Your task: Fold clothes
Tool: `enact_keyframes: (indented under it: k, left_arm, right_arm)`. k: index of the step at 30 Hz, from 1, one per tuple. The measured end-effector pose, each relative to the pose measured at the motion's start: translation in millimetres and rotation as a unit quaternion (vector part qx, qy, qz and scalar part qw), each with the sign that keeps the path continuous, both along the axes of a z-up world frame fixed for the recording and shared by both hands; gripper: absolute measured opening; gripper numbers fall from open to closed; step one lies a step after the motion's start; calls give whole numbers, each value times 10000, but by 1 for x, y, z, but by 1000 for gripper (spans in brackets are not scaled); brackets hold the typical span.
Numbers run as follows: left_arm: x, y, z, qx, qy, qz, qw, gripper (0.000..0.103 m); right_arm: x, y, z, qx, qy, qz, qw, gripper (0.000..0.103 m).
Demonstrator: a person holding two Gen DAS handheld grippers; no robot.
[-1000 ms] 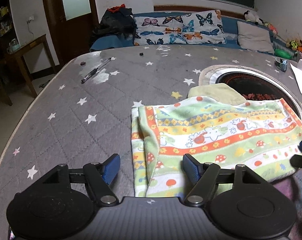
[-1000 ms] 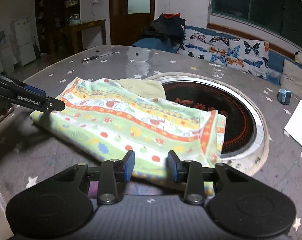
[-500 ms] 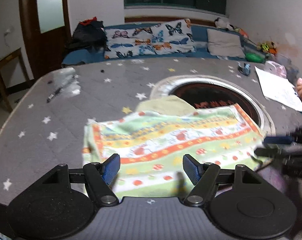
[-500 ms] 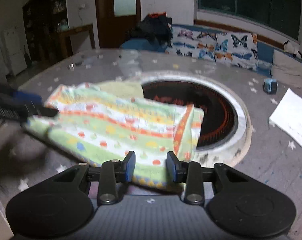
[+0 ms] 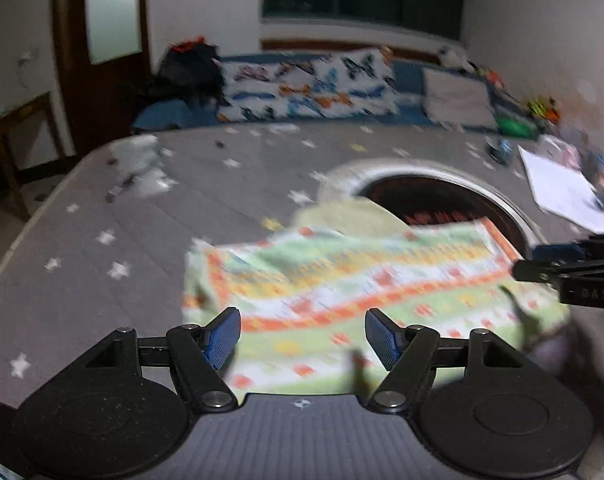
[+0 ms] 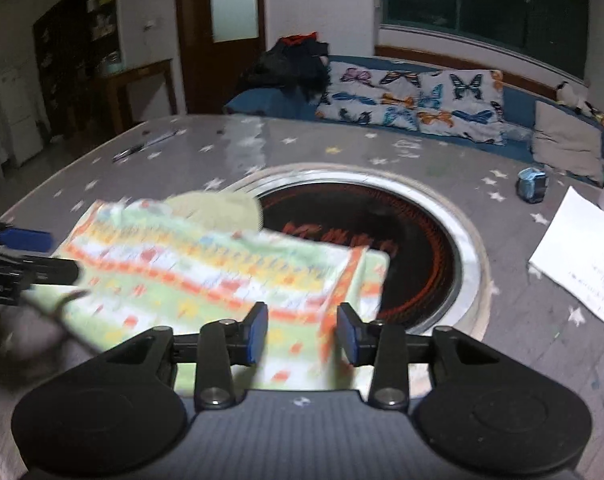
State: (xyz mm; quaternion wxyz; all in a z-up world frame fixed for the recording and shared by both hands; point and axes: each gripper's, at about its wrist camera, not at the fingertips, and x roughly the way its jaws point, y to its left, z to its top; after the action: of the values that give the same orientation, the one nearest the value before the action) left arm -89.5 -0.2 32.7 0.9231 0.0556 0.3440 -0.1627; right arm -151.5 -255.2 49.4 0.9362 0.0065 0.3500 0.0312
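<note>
On the near half of the star-print table cover (image 5: 101, 200), a striped patterned garment (image 5: 362, 280) is lying folded at least once, its far right corner overlapping the round burner recess (image 6: 422, 240). Left gripper (image 5: 302, 336) and right gripper (image 6: 302, 330) are hovering, jaws apart, gripping nothing. Further folds are probably remaining.

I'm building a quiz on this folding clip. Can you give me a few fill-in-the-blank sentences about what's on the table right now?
1. The patterned cloth partly covers a ____ recess in the table.
2. The sofa cushions are printed with ____.
3. The left hand-held gripper has its jaws ____.
4. To the right of the recess lies a white sheet of ____.

Missing words: round; butterflies; open; paper
</note>
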Motion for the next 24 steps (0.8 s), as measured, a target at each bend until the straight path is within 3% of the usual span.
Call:
enact_keyframes:
  k: [4, 11, 15, 21, 22, 24]
  left_arm:
    - [21, 24, -1, -117, 80, 472, 9988, 71]
    - [45, 40, -9, -281, 348, 613, 9971, 71]
    - [54, 41, -17, -329, 529, 626, 9961, 71]
    - [58, 39, -25, -325, 693, 590, 9953, 58]
    - [57, 39, -25, -320, 687, 540, 9957, 50]
    - [58, 39, -25, -365, 710, 505, 9955, 45]
  right_arm:
    - [23, -17, -7, 58, 95, -295, 9995, 47]
    - [38, -34, -30, 674, 366, -548, 9955, 49]
    - [37, -30, -32, 621, 339, -484, 9963, 47]
    - [41, -29, -32, 679, 353, -458, 9960, 47]
    - [42, -27, -32, 663, 356, -428, 9962, 46]
    - [43, -23, -32, 626, 354, -386, 9967, 32]
